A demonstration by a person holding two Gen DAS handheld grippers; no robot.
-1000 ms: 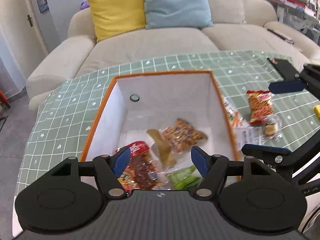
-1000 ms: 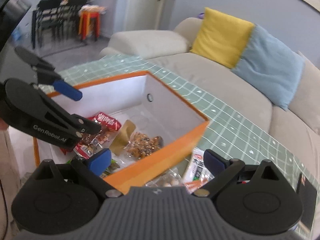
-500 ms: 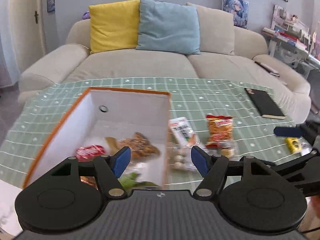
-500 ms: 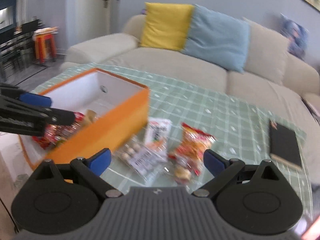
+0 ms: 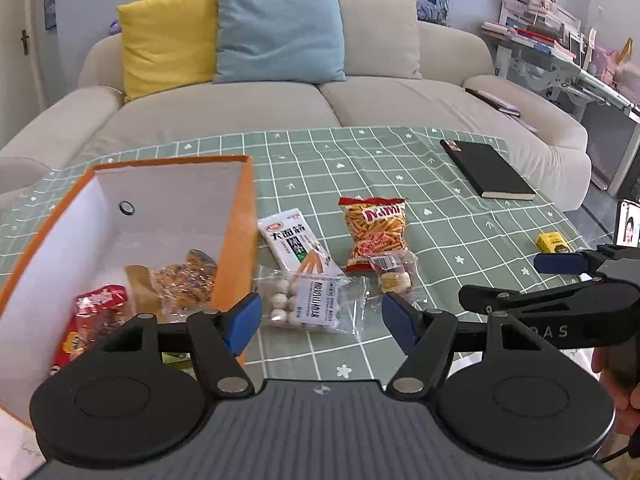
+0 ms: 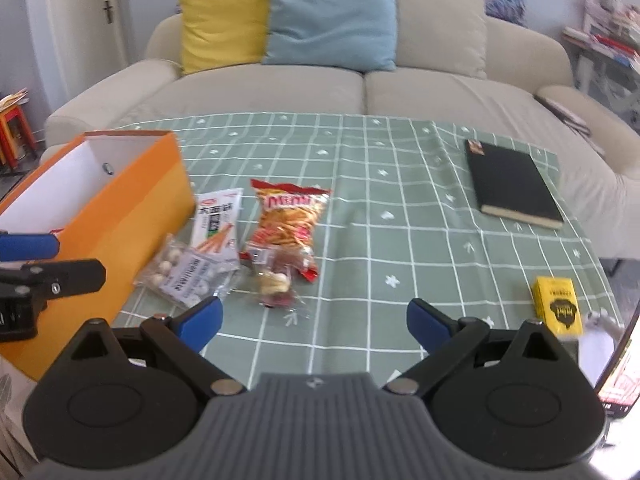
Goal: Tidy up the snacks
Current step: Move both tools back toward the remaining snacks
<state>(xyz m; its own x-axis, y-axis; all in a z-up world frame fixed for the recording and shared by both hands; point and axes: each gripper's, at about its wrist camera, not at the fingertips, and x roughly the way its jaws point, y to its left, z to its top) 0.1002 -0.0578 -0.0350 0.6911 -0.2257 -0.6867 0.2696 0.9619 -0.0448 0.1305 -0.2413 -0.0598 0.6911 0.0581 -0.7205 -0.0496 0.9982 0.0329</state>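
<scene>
A: Both grippers have swung away from over the orange box (image 5: 240, 232) since a second ago; now they face the loose packets on the green checked cloth (image 6: 400, 220).

B: From the left, then?

A: The box sits at the left edge of the table, open-topped. Inside lie a red packet (image 5: 100, 308), a tan pouch (image 5: 140, 292) and a clear bag of brown snacks (image 5: 186, 280).

B: And outside it?

A: Just beside its right wall, a white packet (image 5: 294, 242) overlaps a clear bag of pale round balls (image 5: 304, 306). Next, a red and orange bag of sticks (image 5: 376, 232), with a small clear packet (image 5: 392, 274) touching its near end.

B: The grippers?

A: The left gripper (image 5: 320, 318) has its fingers spread wide, nothing between them, hovering before the bag of balls. The right gripper (image 6: 314, 322) is likewise wide apart and empty, over bare cloth.

B: Further right?

A: A black notebook (image 6: 512, 182), and a small yellow box (image 6: 558, 310) near the table's right edge.
</scene>
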